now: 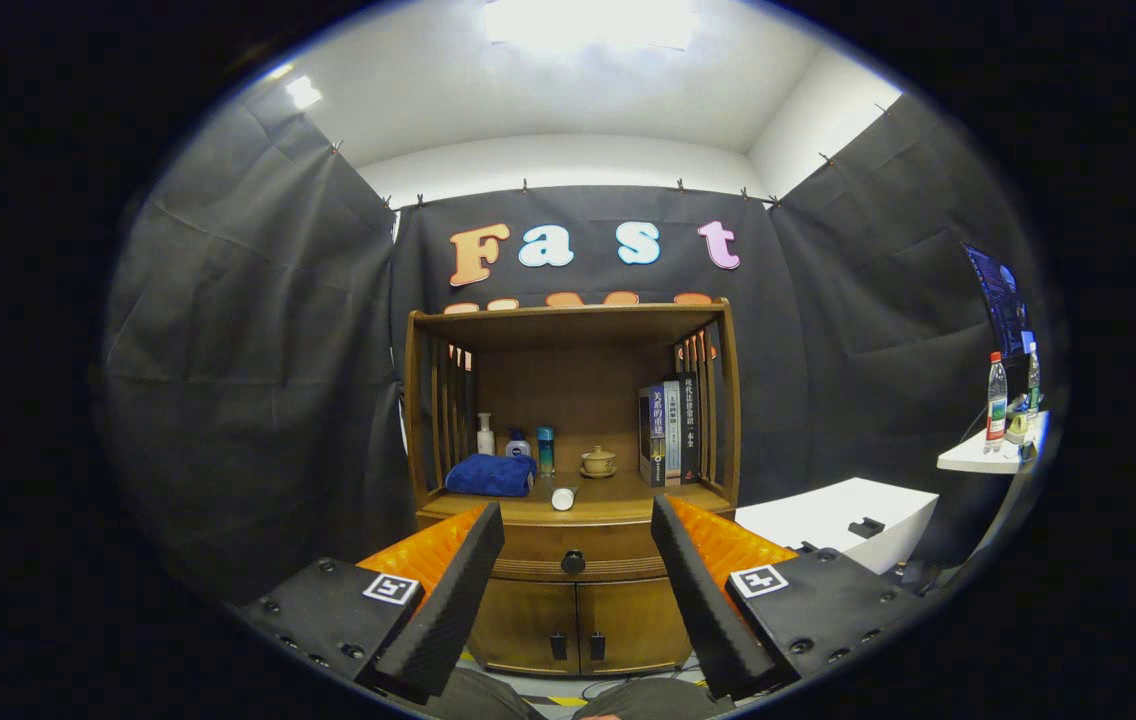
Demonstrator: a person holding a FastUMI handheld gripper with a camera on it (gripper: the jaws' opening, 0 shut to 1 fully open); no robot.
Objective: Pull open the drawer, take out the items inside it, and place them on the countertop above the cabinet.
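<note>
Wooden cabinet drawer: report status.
Gripper jaws open, short of the cabinet. Wooden drawer with dark round knob shut, untouched. Nothing between jaws and knob.

Path to drawer knob (573, 561) clear; countertop (618, 494) crowded: towel (491, 474), bottles, cup, books (670, 430).

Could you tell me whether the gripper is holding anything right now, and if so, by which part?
Nothing is held: the gripper is open, with the drawer knob beyond it.

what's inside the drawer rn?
Cannot tell: the drawer is closed, contents hidden. Only its front and knob show, beyond the open gripper. Towel and cup sit on the countertop above.
</note>
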